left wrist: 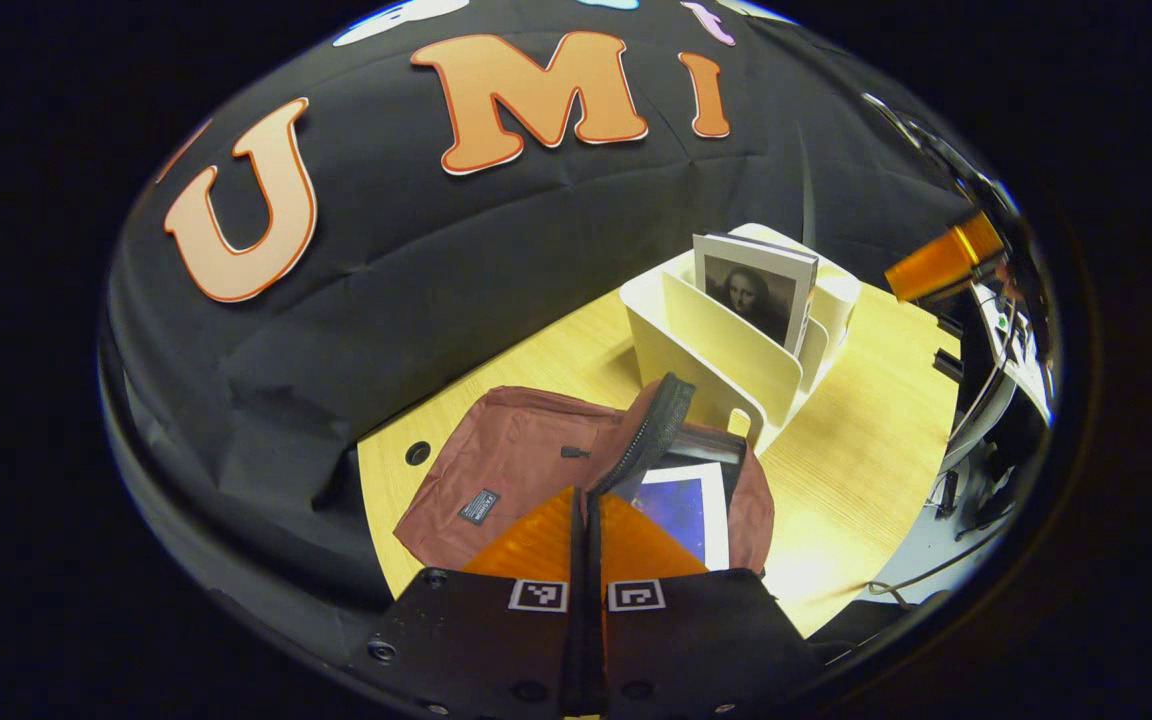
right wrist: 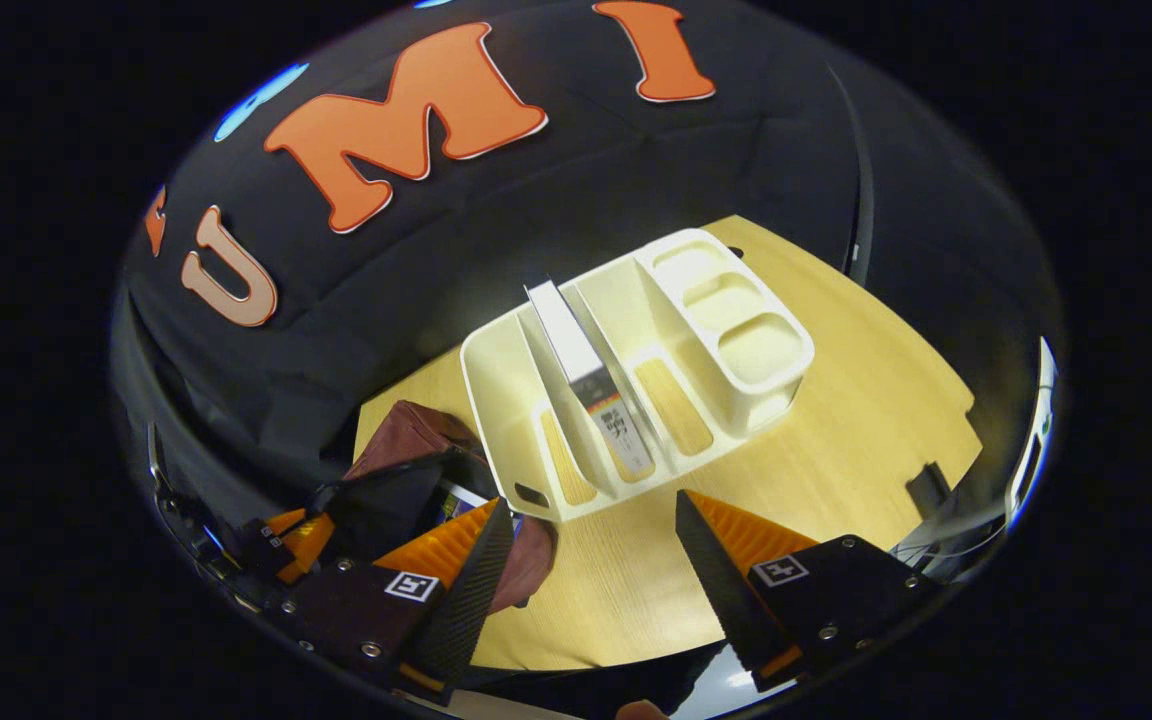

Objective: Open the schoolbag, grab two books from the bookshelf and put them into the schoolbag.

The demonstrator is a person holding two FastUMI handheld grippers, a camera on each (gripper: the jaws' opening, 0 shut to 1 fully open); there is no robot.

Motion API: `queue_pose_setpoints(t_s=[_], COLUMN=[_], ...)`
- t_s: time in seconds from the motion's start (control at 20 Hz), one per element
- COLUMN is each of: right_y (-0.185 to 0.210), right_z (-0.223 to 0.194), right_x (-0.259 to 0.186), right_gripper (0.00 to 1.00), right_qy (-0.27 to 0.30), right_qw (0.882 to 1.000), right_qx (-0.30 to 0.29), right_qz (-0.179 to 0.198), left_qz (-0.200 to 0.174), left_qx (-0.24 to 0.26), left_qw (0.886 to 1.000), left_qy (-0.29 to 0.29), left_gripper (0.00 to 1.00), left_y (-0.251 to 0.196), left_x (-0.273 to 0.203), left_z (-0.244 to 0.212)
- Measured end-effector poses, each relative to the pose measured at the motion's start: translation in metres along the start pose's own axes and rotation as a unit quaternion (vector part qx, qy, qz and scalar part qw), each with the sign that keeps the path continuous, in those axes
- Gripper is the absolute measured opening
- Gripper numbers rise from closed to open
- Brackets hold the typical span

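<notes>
Left gripper [left wrist: 584,510]: I see its fingers pressed together over the bag's opening edge; I cannot tell whether fabric is pinched between them. Right gripper [right wrist: 596,530]: I see its fingers spread wide with nothing between them, above bare table [right wrist: 866,420] in front of the bookshelf.

Schoolbag [left wrist: 516,455]: maroon, lying on the wooden table, zipper flap [left wrist: 651,430] raised. Book in bag [left wrist: 686,510]: blue cover with white border, lying inside the opening. Bookshelf [right wrist: 626,370]: cream, slotted, just beside the bag. Standing book [right wrist: 591,385]: upright in a middle slot, portrait cover facing my left gripper view.
</notes>
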State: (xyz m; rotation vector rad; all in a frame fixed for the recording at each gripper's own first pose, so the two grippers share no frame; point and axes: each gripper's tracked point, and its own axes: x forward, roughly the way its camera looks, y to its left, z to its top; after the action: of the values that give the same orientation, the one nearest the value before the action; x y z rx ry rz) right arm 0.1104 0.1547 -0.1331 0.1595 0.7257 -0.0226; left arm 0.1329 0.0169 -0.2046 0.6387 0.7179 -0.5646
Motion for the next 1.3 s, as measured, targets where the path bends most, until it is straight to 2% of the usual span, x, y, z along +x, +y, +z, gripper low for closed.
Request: queue_pose_setpoints(t_s=[0.2, 0.35, 0.65, 0.8, 0.9, 1.0, 1.15, 1.3], right_y=[-0.002, -0.001, -0.011, -0.008, -0.002, 0.002, 0.008, 0.014], right_z=[0.062, 0.086, 0.076, 0.074, 0.068, 0.066, 0.075, 0.099], right_x=[0.034, 0.073, 0.152, 0.175, 0.183, 0.188, 0.174, 0.147], right_gripper=[0.98, 0.98, 0.98, 0.99, 0.82, 0.43, 0.4, 0.4], right_qy=[-0.008, 0.007, 0.07, 0.077, 0.085, 0.086, 0.075, 0.053], right_qw=[0.996, 0.993, 0.985, 0.987, 0.988, 0.99, 0.991, 0.995], right_qx=[-0.078, -0.096, -0.124, -0.107, -0.094, -0.087, -0.075, -0.064], right_qz=[-0.046, -0.066, -0.098, -0.095, -0.088, -0.076, -0.078, -0.064], left_qz=[0.006, 0.01, 0.017, 0.016, 0.015, 0.014, 0.012, 0.009], left_qx=[-0.007, -0.016, -0.035, -0.04, -0.042, -0.042, -0.044, -0.045], left_qw=[1.0, 1.0, 0.999, 0.998, 0.998, 0.998, 0.998, 0.998], left_qy=[0.005, 0.014, 0.031, 0.037, 0.04, 0.042, 0.042, 0.042], left_gripper=[0.01, 0.01, 0.01, 0.01, 0.01, 0.01, 0.01, 0.01], left_y=[0.009, 0.016, 0.024, 0.023, 0.023, 0.023, 0.023, 0.021], left_x=[-0.001, 0.001, 0.006, 0.01, 0.013, 0.014, 0.016, 0.016], left_z=[-0.008, -0.014, -0.024, -0.025, -0.025, -0.027, -0.026, -0.027])
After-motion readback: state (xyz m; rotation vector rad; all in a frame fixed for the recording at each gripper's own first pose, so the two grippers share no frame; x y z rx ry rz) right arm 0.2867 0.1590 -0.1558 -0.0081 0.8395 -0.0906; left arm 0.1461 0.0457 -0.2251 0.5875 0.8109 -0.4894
